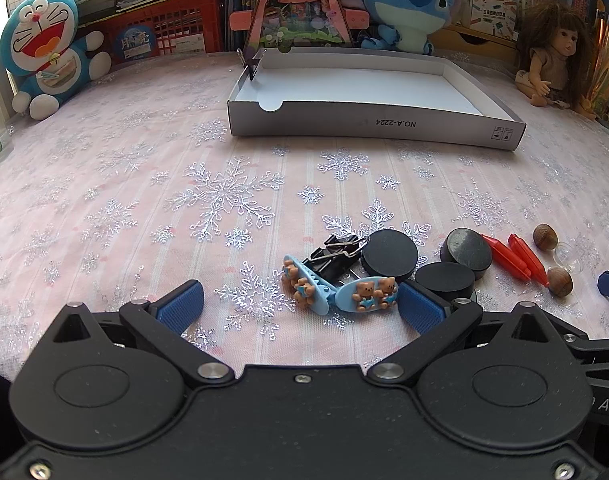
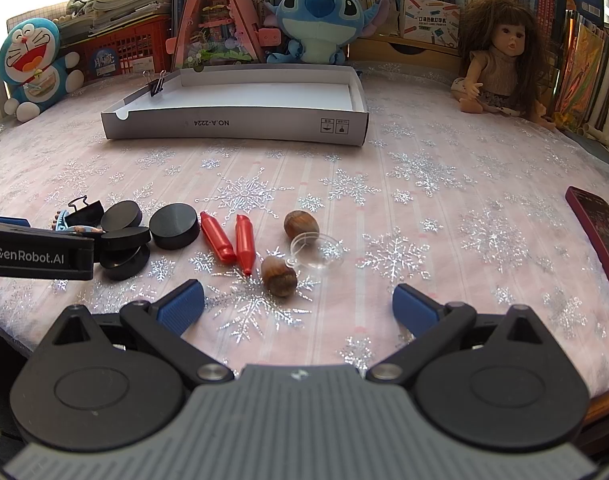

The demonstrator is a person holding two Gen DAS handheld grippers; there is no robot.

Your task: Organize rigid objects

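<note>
Left gripper [image 1: 300, 304], jaws apart and empty, is the nearer one: the blue bear hair clip [image 1: 336, 290] lies on the tablecloth just ahead between its fingers, toward the right one, long axis crosswise; right gripper [image 2: 298, 304], also agape, sits farther off.

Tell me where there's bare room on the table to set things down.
Free: the cloth between the box and the row of small items, and the box's white floor. Crowded: the black discs, red pegs, nuts and hair clips.
</note>
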